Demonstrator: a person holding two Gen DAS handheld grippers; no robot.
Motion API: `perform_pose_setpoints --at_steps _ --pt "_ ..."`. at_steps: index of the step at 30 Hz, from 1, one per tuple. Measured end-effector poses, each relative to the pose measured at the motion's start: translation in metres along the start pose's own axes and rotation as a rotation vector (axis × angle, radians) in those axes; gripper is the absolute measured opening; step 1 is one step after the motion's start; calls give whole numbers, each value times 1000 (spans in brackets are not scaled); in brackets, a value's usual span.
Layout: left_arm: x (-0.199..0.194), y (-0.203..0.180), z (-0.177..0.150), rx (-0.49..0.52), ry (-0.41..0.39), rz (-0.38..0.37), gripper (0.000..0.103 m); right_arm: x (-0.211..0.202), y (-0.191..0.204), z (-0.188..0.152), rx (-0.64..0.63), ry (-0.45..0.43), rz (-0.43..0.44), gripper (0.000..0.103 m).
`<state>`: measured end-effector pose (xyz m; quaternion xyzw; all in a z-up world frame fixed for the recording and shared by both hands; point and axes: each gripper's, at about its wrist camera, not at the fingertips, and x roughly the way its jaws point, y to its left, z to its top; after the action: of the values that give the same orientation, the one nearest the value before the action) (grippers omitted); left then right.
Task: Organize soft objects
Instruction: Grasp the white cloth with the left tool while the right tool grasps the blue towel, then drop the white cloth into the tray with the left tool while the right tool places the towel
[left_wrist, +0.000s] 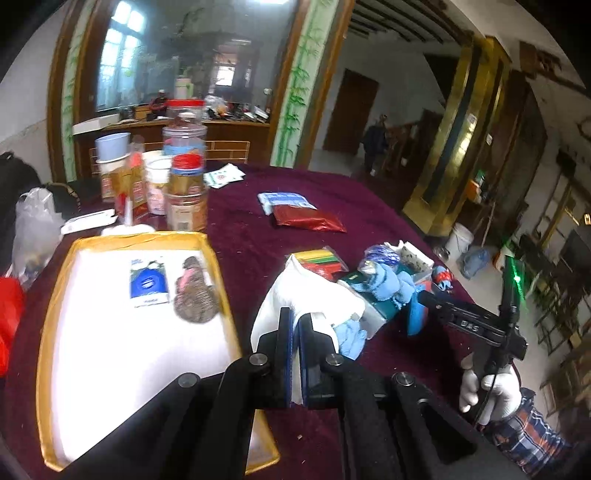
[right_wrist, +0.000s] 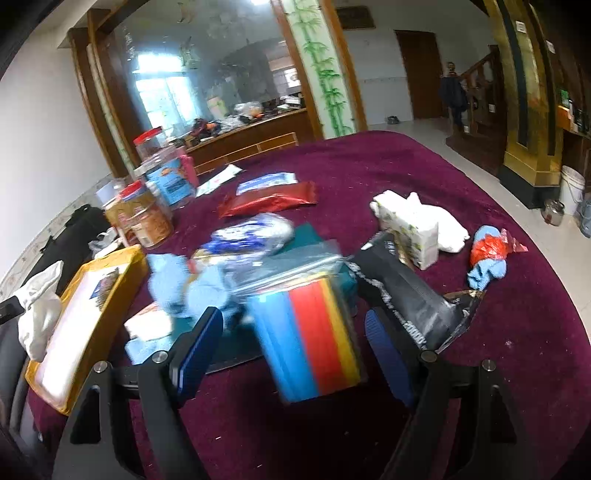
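Observation:
My left gripper (left_wrist: 296, 325) is shut on a white cloth (left_wrist: 295, 295) and holds it just right of the gold-rimmed white tray (left_wrist: 147, 236). The tray holds a blue packet (left_wrist: 149, 282) and a brown patterned pouch (left_wrist: 195, 291). In the right wrist view my right gripper (right_wrist: 295, 325) is open. A bag of striped blue, red and yellow cloths (right_wrist: 314, 332) lies between its fingers, without clear contact. Light blue cloths (right_wrist: 177, 284) and a teal packet (right_wrist: 314, 236) lie just beyond. The white cloth also shows at the left edge (right_wrist: 37, 310).
Jars and cups (left_wrist: 181, 177) stand at the table's far left. A red foil pack (left_wrist: 306, 219) and a blue pack (left_wrist: 284, 201) lie mid-table. A tissue pack (right_wrist: 413, 229), a black bag (right_wrist: 417, 295) and a blue-red bundle (right_wrist: 487, 258) lie right. The maroon tablecloth (right_wrist: 406, 166) covers the table.

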<state>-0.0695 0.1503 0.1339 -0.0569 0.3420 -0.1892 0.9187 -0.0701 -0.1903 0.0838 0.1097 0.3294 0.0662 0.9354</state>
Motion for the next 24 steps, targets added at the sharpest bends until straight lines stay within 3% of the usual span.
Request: perform_pose_setpoints --at_steps 4,8,15,16,17,18,19,24 --pt "-14 23 -7 -48 -18 18 1 -14 36 4 -106 22 82 79" --pt "-27 47 -15 -107 -42 32 1 -3 91 -7 -258 150 200 79" --pt "-44 90 -24 -198 -40 68 1 58 135 -19 -348 257 42 78" --pt "-46 95 -24 -208 -42 70 1 65 138 -18 -354 277 21 75" --pt "-48 100 -25 -219 -47 72 1 73 139 -19 -363 297 2 65" --pt "-51 103 -26 -225 -51 74 1 80 139 -21 -366 311 -18 44" --pt "-53 106 -27 -233 -58 78 1 85 135 -21 -350 334 -6 37" --pt "-55 123 -31 -267 -53 74 2 65 118 -20 -270 348 62 35"
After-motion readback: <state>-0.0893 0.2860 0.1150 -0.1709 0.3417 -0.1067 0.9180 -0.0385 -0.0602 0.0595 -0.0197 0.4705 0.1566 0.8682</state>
